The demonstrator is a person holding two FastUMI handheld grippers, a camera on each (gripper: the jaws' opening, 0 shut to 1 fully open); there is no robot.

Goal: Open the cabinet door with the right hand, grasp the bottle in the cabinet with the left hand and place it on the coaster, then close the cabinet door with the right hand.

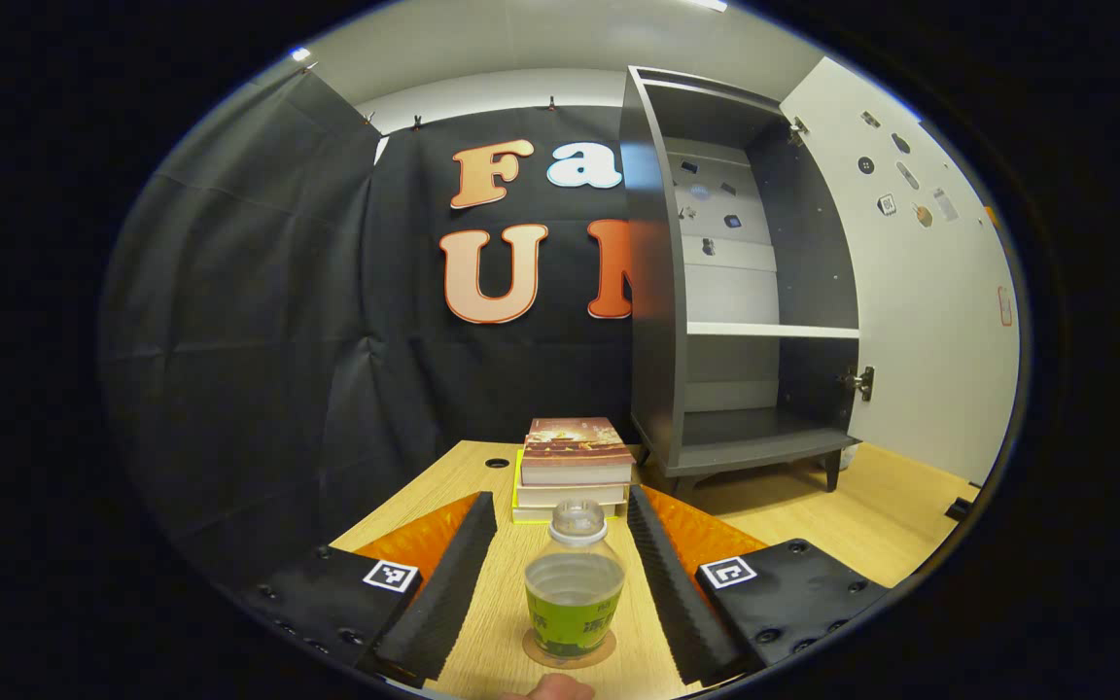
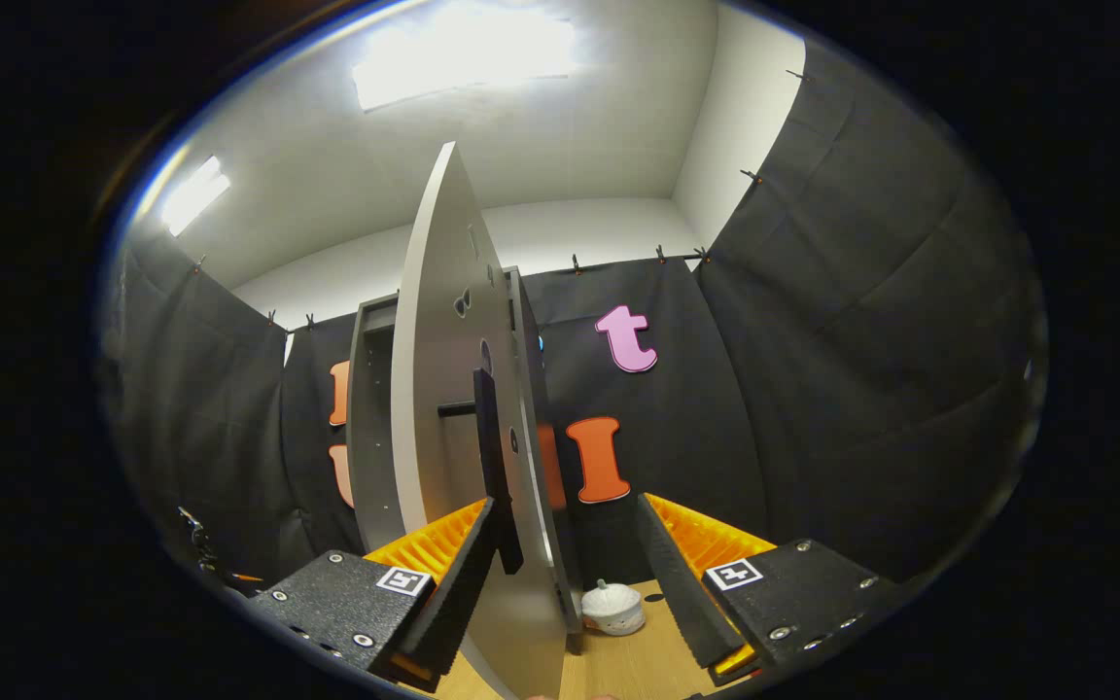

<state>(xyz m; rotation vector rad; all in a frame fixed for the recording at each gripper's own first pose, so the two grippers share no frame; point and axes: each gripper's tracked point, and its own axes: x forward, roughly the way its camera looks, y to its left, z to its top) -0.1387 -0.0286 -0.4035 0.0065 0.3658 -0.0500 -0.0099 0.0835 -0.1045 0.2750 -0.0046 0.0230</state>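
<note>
Two fingers of my left gripper [image 1: 568,593] stand wide apart on either side of the bottle [image 1: 574,581], with clear gaps between them and the plastic, so nothing is clamped. That bottle stands upright on the round coaster [image 1: 569,653] on the wooden table [image 1: 871,525], its cap on and a green label around its lower half. Just behind it lies a small stack of books [image 1: 575,467]. Farther back and to the right I see the grey cabinet [image 1: 745,282] with its inside exposed, one shelf across the middle and both compartments bare; its door is swung away to the right. From my right gripper view, the cabinet door [image 2: 448,428] stands edge-on in front of me, with its dark handle [image 2: 492,457] on the face. My right gripper [image 2: 565,574] is also spread wide, the door's edge sitting between its fingers near the left one; I cannot tell whether that finger touches it. A small white object [image 2: 613,608] rests on the table beyond the door.
</note>
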